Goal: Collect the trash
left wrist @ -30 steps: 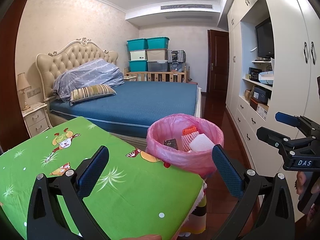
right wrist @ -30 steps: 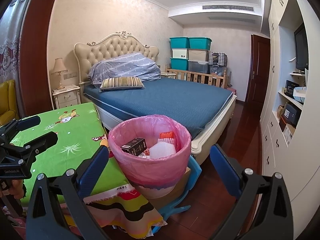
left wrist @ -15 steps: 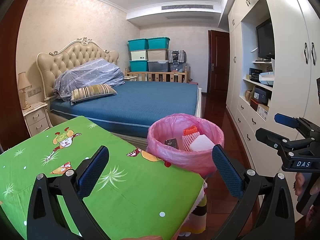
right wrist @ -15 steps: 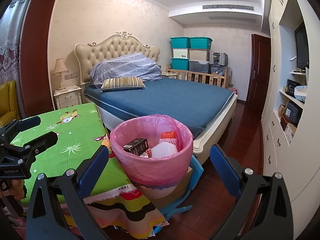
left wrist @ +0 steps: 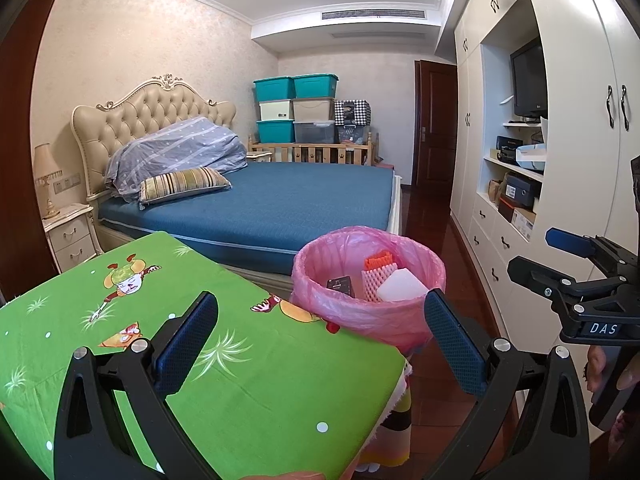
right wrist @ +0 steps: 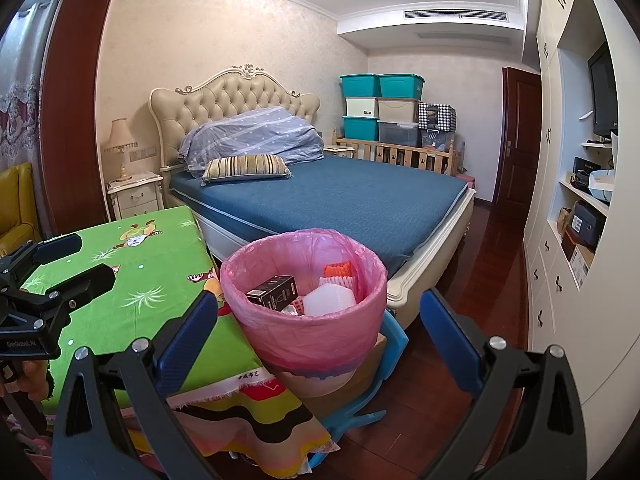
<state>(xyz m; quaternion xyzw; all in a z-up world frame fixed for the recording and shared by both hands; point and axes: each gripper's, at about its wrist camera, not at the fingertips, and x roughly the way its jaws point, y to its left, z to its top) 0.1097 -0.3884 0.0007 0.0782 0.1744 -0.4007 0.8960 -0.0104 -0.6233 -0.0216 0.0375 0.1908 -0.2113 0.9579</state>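
Note:
A bin lined with a pink bag (left wrist: 372,312) (right wrist: 308,324) stands beside the green table. Inside it lie a black box (right wrist: 273,291), a white foam piece (right wrist: 329,302) and orange and pink foam netting (left wrist: 378,270). My left gripper (left wrist: 320,340) hovers open over the green tablecloth (left wrist: 240,380), with nothing between its fingers. My right gripper (right wrist: 318,336) is open too, held just in front of the bin, which shows between its blue pads. Each gripper appears at the edge of the other's view, held by a hand.
A bed with a blue cover (right wrist: 340,200) fills the middle of the room. White cupboards and shelves (left wrist: 520,184) line the right wall. Stacked storage boxes (left wrist: 296,108) stand at the back. A blue plastic stool (right wrist: 390,344) sits under the bin, on dark red floor (right wrist: 480,280).
Both views have shifted very slightly. The bin and its contents have not moved, and both grippers stay open.

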